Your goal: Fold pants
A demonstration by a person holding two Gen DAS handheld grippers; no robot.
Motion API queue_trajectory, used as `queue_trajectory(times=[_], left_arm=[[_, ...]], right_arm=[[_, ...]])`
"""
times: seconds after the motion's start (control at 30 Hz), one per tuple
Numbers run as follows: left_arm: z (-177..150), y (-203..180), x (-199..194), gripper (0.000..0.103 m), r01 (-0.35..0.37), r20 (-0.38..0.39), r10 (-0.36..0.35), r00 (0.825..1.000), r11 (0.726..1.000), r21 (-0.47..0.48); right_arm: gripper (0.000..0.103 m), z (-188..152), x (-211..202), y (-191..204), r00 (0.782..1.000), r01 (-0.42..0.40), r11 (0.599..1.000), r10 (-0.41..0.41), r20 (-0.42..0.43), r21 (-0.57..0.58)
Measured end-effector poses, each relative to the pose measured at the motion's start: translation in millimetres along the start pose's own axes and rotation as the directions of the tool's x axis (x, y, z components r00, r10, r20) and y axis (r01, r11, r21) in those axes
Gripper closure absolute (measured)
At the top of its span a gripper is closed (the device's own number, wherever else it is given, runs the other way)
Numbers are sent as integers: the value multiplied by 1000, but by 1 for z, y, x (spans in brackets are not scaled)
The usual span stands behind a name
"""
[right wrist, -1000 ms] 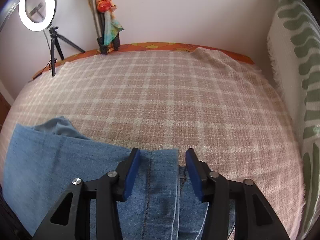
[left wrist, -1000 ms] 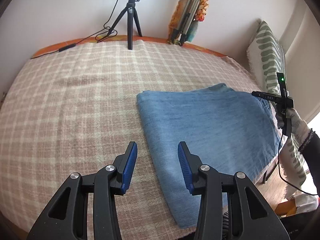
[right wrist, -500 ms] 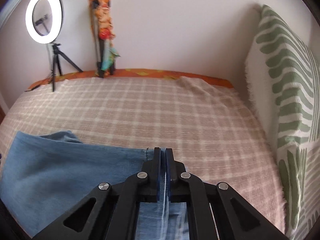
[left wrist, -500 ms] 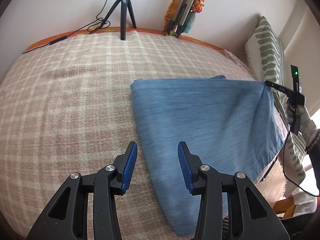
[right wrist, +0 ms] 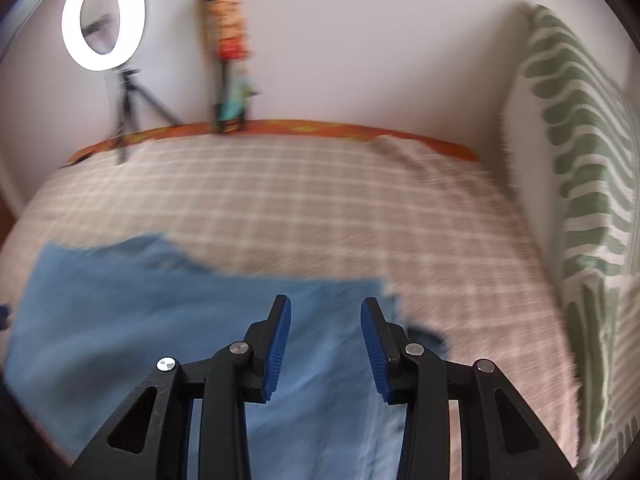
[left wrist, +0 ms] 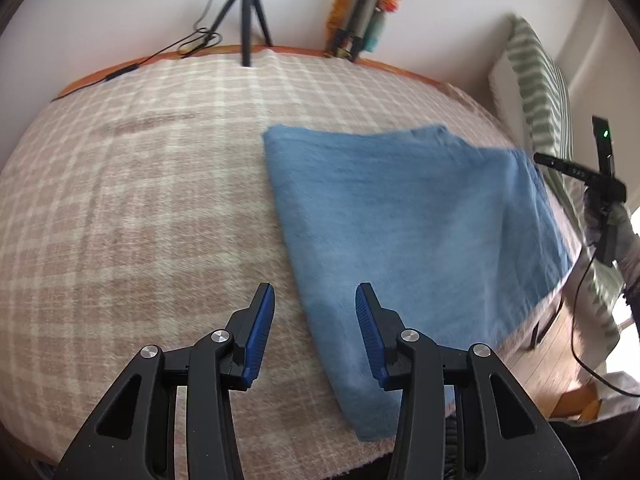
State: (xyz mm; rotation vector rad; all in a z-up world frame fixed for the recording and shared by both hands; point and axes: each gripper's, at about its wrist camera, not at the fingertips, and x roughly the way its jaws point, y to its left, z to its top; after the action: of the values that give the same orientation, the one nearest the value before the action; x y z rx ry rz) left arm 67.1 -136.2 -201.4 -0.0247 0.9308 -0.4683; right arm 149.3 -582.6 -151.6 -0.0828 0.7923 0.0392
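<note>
The blue pants lie folded flat on the bed with the checked blanket. The left gripper is open and empty, right over the near left edge of the pants. The right gripper has just been opening; it is above the pants with nothing pinched between its blue pads.

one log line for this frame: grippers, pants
left gripper: open, empty | right gripper: just opened, off cloth | folded blue denim pants: flat on plaid blanket
</note>
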Motion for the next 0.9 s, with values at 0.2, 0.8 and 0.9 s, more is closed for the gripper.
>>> queue_trajectory(times=[0.2,0.8,0.9], left_arm=[[-14,-19,16,62,-43,-31,47,998,992,115],[-14,-5,9,51,64,-44,-63,997,998,13],[-15,0,5,50,81,-46,-82,996,996,-40]], right_arm=[[67,-71,0,41,987,-16,990,-6,-158,-139],[81,-139,-42,-30,986,-42,958,86,-145,282],[94,-138,-48,-24,987,-31,969,69,-147,246]])
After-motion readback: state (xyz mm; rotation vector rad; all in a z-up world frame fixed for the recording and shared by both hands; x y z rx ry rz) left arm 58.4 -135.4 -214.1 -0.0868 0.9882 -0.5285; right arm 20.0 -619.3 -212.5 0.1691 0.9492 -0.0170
